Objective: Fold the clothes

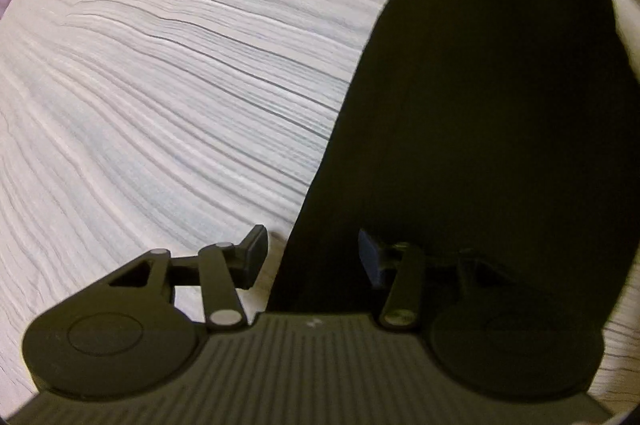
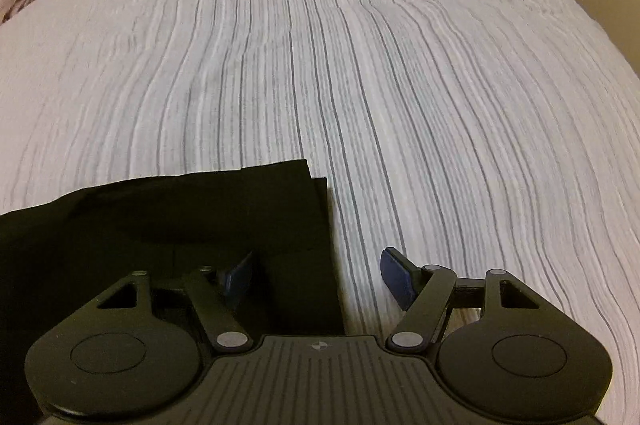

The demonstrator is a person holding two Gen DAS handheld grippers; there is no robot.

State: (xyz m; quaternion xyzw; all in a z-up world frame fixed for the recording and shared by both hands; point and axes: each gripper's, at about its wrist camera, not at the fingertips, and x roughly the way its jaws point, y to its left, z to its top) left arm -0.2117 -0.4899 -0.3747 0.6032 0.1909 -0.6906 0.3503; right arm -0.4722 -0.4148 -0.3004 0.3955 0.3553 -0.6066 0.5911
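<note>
Lying flat on the striped bed cover (image 2: 360, 65) is a black cloth (image 1: 480, 105), long and dark, with straight sides. In the right view one corner of the cloth (image 2: 200, 217) shows two edges, one just behind the other, so it looks like there are at least two layers there. The left gripper (image 1: 312, 257) is low over one end of the cloth. Its fingers are wide apart and hold nothing; one finger (image 1: 256, 253) is over the cover and the other is over the cloth, with the cloth's edge between them. The right gripper (image 2: 320, 277) is low over the corner. Its fingers are wide apart too and hold nothing; one finger (image 2: 396, 277) is over the cover and the other is over the cloth. This could be the moment just before a grab, or just after a fold was let go. I cannot tell which. If another fold is wanted, each gripper needs to pinch all the layers at its edge, and both need to lift together so the cloth stays neat. I see no box, basket or drawer here.
</note>
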